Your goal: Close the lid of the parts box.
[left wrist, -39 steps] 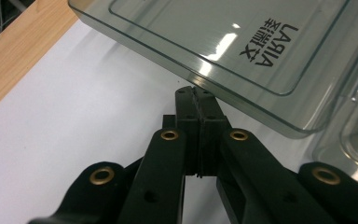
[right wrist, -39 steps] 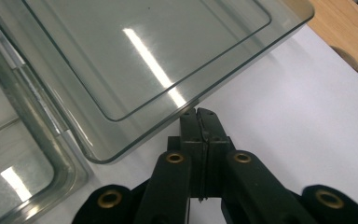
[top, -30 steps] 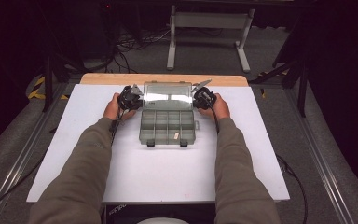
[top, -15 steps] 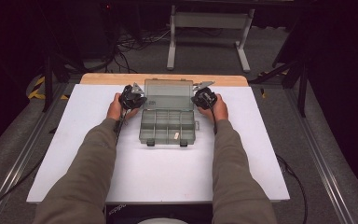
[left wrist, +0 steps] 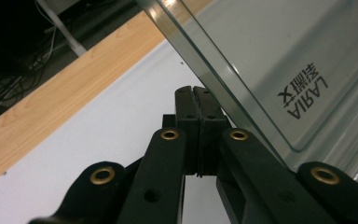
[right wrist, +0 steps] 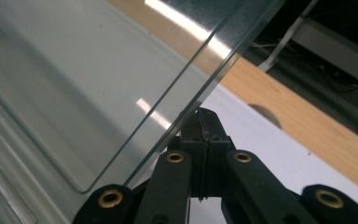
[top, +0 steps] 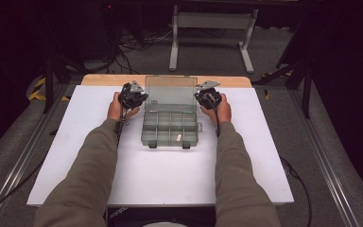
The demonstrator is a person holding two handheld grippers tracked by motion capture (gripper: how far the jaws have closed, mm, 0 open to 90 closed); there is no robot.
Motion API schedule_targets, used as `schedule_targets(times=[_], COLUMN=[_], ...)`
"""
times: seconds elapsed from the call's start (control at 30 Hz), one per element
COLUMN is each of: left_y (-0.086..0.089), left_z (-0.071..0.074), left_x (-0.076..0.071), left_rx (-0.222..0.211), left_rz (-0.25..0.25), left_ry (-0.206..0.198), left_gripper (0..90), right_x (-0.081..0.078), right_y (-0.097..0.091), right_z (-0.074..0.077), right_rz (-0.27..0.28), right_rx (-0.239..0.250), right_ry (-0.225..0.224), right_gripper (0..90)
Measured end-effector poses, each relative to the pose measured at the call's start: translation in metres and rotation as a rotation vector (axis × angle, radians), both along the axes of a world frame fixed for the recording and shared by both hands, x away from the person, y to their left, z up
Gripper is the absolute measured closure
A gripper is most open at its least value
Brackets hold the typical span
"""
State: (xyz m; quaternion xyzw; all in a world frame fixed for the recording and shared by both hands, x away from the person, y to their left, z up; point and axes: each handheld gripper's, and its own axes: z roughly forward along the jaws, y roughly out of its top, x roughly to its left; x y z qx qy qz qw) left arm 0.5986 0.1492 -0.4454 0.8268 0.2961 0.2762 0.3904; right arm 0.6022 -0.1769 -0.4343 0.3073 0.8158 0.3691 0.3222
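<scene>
A clear plastic compartment box point(top: 170, 130) lies on the white mat with its lid point(top: 170, 93) raised and tilted back. A small white piece point(top: 179, 137) lies in a front compartment. My left gripper point(top: 143, 99) is at the lid's left edge. In the left gripper view its jaws point(left wrist: 196, 91) are shut with nothing between them, right beside the lid point(left wrist: 284, 56), which bears printed lettering. My right gripper point(top: 198, 97) is at the lid's right edge. Its jaws point(right wrist: 204, 114) are also shut and empty, tips next to the lid point(right wrist: 74, 84). Whether either gripper touches the lid I cannot tell.
The white mat point(top: 160, 175) covers a wooden table whose bare strip point(top: 108, 79) shows at the far edge. Behind the table stand a metal frame point(top: 212, 28) and cables on the floor. A person's sleeved forearms reach in from the bottom.
</scene>
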Motion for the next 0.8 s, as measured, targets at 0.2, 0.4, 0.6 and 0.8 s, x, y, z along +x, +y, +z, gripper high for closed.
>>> schedule_targets(times=[0.2, 0.4, 0.6, 0.8], left_y=[0.002, 0.004, 0.005, 0.004], left_z=[0.01, 0.018, 0.025, 0.031], left_x=[-0.006, -0.013, -0.018, -0.021], left_rx=[-0.024, -0.027, -0.028, -0.026], left_rz=[0.007, 0.019, 0.012, 0.004], left_ry=[-0.039, -0.075, -0.099, -0.125], left_gripper=[90.0, 90.0, 90.0, 90.0], right_x=[-0.006, -0.012, -0.017, -0.02], right_y=[0.0, 0.0, -0.001, 0.0], right_z=[0.009, 0.017, 0.023, 0.027], right_rz=[-0.011, -0.018, -0.017, -0.009], right_rx=[0.018, 0.026, 0.037, 0.056], right_ry=[-0.053, -0.093, -0.117, -0.138], right_gripper=[90.0, 90.0, 90.0, 90.0])
